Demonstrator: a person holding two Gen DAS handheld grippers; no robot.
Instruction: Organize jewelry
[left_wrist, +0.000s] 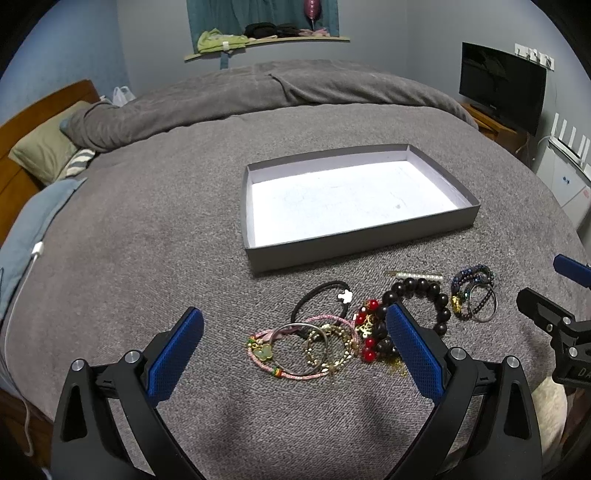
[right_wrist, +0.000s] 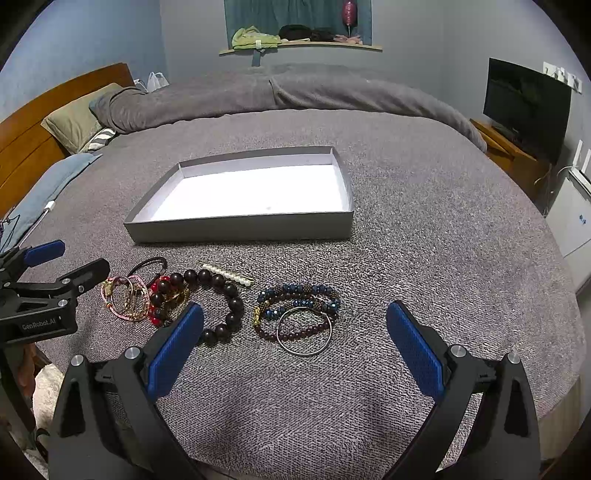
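Left hand-held gripper (left_wrist: 295, 345): we see jaws spread wide, nothing held, hovering above the bed.
Between its fingers: pink cord bracelet (left_wrist: 295, 373) with green clover charm, thin metal bangle (left_wrist: 301, 349), gold chain bracelet (left_wrist: 334, 349), all tangled and overlapping.
Just ahead of it: black hair tie (left_wrist: 317, 295) with a white charm.
At its right finger: red bead bracelet (left_wrist: 369, 332) and big dark wooden bead bracelet (left_wrist: 421, 291); the finger hides part of both.
Right hand-held gripper (right_wrist: 295, 345): we see jaws wide apart, empty, above the bed.
Between its fingers, slightly ahead: blue bead bracelets (right_wrist: 299, 295), maroon bead bracelet (right_wrist: 295, 334) and silver bangle (right_wrist: 304, 330), stacked in one small pile.
At its left finger: the wooden bead bracelet, partly behind the fingertip.
Ahead-left of it: pearl hair pin (right_wrist: 227, 277), lying flat just beyond the wooden beads.
Further ahead of both: shallow grey box (right_wrist: 240, 227), white inside, no jewelry in it, apart from every piece.
Under everything: grey blanket (right_wrist: 424, 258) on the bed.
Far off: pillows (right_wrist: 77, 122) by the wooden headboard, TV (right_wrist: 524, 107) on a stand to the right.
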